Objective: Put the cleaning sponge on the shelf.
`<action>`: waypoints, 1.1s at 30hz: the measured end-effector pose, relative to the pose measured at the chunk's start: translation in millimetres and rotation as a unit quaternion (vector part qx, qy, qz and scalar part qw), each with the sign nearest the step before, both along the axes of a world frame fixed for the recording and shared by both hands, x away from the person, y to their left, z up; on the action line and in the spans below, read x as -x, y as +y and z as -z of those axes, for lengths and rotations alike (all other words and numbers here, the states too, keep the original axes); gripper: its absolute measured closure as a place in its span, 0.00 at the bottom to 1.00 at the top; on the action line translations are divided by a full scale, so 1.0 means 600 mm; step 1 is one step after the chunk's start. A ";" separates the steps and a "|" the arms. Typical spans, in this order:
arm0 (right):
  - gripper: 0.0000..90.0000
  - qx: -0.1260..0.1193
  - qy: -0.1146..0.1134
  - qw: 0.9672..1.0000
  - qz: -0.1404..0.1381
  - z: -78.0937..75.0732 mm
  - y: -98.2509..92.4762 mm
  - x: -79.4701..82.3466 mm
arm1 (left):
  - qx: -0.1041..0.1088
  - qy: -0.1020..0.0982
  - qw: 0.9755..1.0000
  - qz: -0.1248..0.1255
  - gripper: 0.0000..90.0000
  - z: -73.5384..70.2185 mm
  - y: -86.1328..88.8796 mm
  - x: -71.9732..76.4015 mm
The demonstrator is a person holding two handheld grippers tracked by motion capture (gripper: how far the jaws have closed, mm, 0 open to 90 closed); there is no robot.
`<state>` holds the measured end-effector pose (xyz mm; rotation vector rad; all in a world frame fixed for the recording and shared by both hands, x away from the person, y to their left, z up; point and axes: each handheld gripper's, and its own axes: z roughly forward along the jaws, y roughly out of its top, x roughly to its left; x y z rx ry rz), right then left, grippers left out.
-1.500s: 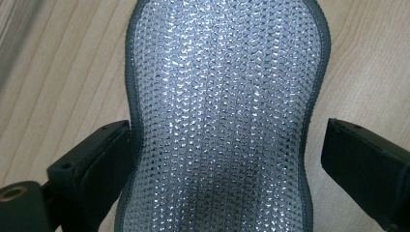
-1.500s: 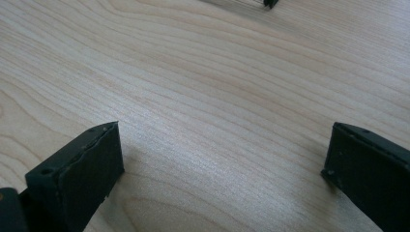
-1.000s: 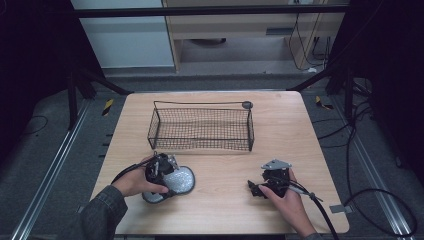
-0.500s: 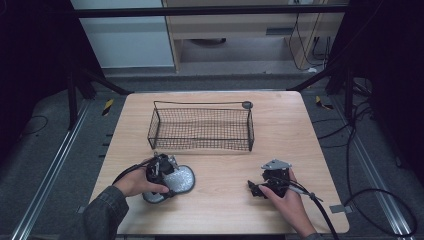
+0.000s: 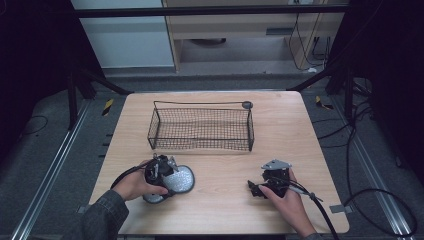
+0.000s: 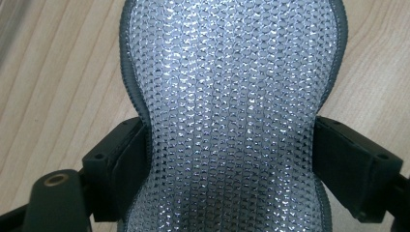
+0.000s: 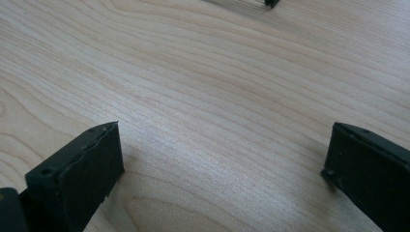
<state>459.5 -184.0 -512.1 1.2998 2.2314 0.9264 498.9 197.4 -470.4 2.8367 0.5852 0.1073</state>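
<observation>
High view, landmark: a black wire basket (image 5: pixel 201 126) stands on the far middle of the wooden worktop (image 5: pixel 300 135).
Silver pad: a waisted, silver mesh-textured pad (image 5: pixel 178 179) with a dark grey stitched edge lies flat on the worktop, near the basket's left front corner, on the person's side of it.
Left tongs: the left tongs (image 5: pixel 167 175) sit over the pad; in the left gripper view (image 6: pixel 231 159) the jaws have just been closing and now press on both sides of the pad's narrow waist (image 6: pixel 232 106).
Right tongs: the right tongs (image 5: pixel 256 188) rest low over bare wood, in front of the basket's right end and well apart from it; in the right gripper view (image 7: pixel 222 164) the jaws stand spread with nothing between them.
Hands: the left hand (image 5: pixel 134 184) and the right hand (image 5: pixel 287 202) each grip their tool at the near edge, well apart from each other.
</observation>
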 end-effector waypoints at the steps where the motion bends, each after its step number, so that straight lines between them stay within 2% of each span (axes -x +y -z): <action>1: 0.00 0.000 0.001 1.000 0.000 0.000 0.000 0.000 | 0.002 -0.003 1.000 -0.003 0.18 -0.002 0.002 0.001; 4: 0.00 0.000 0.000 1.000 0.000 0.000 0.000 0.000 | 0.011 -0.006 1.000 -0.007 0.18 -0.009 0.006 0.002; 6: 0.00 0.000 0.000 1.000 0.000 0.000 0.000 0.000 | 0.019 -0.016 1.000 -0.009 0.18 -0.023 0.010 0.003; 9: 0.00 0.000 0.000 1.000 0.000 0.000 0.000 0.000 | 0.022 -0.022 0.999 -0.009 0.18 -0.030 0.012 0.004; 15: 0.00 0.000 0.000 1.000 0.000 0.000 0.000 0.000 | 0.028 -0.050 0.998 -0.005 0.18 -0.047 0.020 0.004; 21: 0.00 -0.001 0.000 1.000 0.000 0.000 0.000 0.000 | 0.026 -0.072 0.997 -0.005 0.18 -0.061 0.020 0.003; 23: 0.00 -0.001 -0.001 1.000 0.000 0.000 0.000 0.000 | 0.030 -0.084 0.996 -0.002 0.18 -0.074 0.019 0.000; 24: 0.00 -0.001 -0.001 1.000 0.000 0.000 0.000 0.000 | 0.030 -0.084 0.996 -0.002 0.18 -0.074 0.019 0.000; 26: 0.00 -0.001 -0.001 1.000 0.000 0.000 0.000 0.000 | 0.026 -0.099 0.995 0.000 0.18 -0.090 0.018 -0.002; 33: 0.00 -0.003 -0.002 1.000 0.002 0.001 0.001 0.001 | 0.020 -0.121 0.992 0.004 0.18 -0.118 0.013 -0.009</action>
